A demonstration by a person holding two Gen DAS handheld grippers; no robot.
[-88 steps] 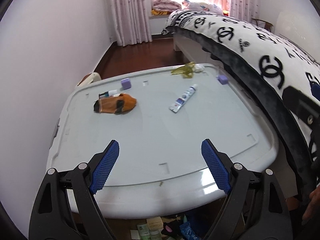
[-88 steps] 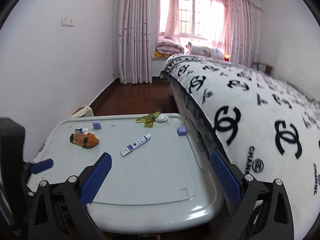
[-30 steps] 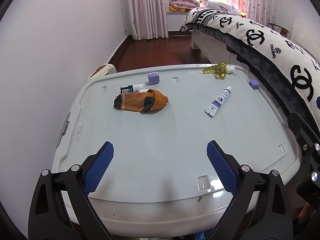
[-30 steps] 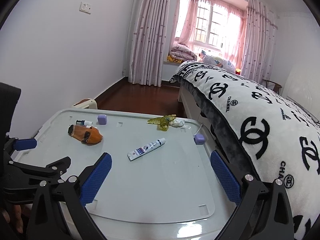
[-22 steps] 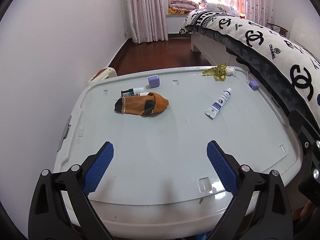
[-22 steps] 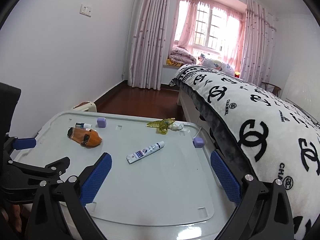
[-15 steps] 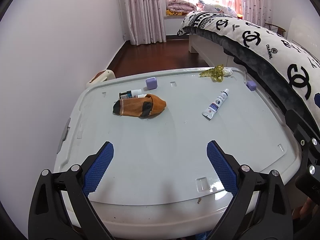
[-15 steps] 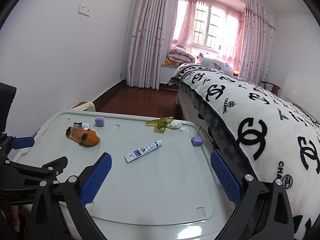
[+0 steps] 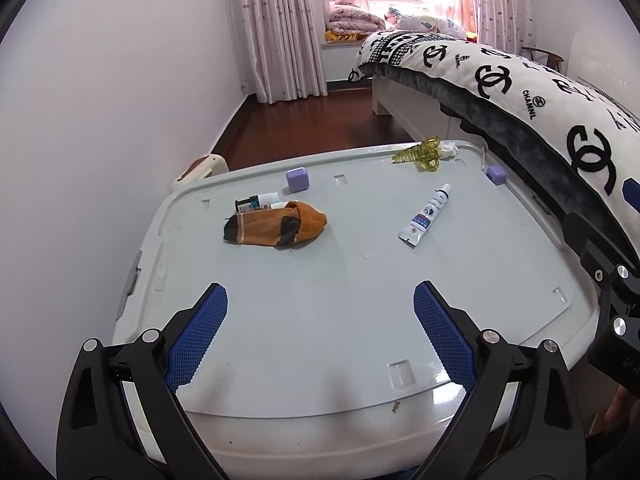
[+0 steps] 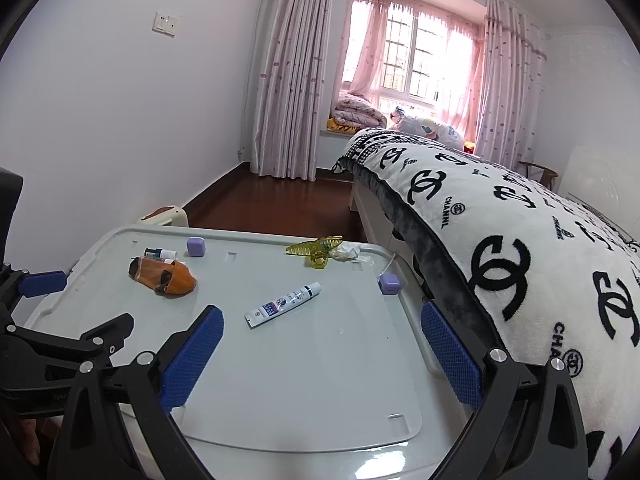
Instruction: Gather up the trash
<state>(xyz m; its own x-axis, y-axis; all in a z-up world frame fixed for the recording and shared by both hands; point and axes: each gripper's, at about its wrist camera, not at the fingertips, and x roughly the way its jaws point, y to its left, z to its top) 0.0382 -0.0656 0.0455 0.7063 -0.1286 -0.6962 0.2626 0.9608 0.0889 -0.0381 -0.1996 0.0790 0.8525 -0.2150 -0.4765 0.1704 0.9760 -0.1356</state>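
Pale grey storage-box lid serving as the work surface, beside a bed with a black-and-white patterned blanket. No bin or bag for trash in view; box contents hidden under the lid.

On the lid, left to right: small dark bottle touching the back of an orange sock; purple cube just behind; white tube lying flat near the middle; yellow hair clip at the far edge, touching a crumpled white tissue; second purple cube at the right rim.

Left gripper spread wide, empty, above the near lid. Right gripper likewise wide apart, gripping nothing, tube just ahead.
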